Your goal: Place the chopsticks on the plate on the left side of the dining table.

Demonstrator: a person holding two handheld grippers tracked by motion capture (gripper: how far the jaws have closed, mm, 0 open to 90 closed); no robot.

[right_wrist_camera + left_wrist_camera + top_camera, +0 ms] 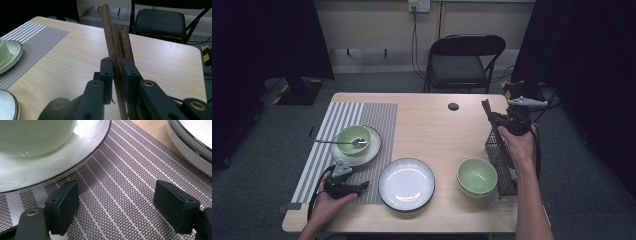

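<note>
My right gripper (117,67) is shut on a bundle of brown wooden chopsticks (117,42) that point up and away over the table. From above, that gripper (511,120) sits over a black wire basket (502,155) at the table's right edge, with the chopsticks (486,107) sticking out above it. My left gripper (116,202) is open, its jaws wide apart just over the striped placemat (120,170) with nothing between them. It lies low at the front left (362,186), beside a white plate (50,167) bearing a green bowl (32,137).
A metal spoon (337,142) rests in the green bowl (353,139) on the placemat. A dark-rimmed white plate (406,184) and a second green bowl (477,176) sit near the front edge. A black folding chair (462,60) stands behind the table.
</note>
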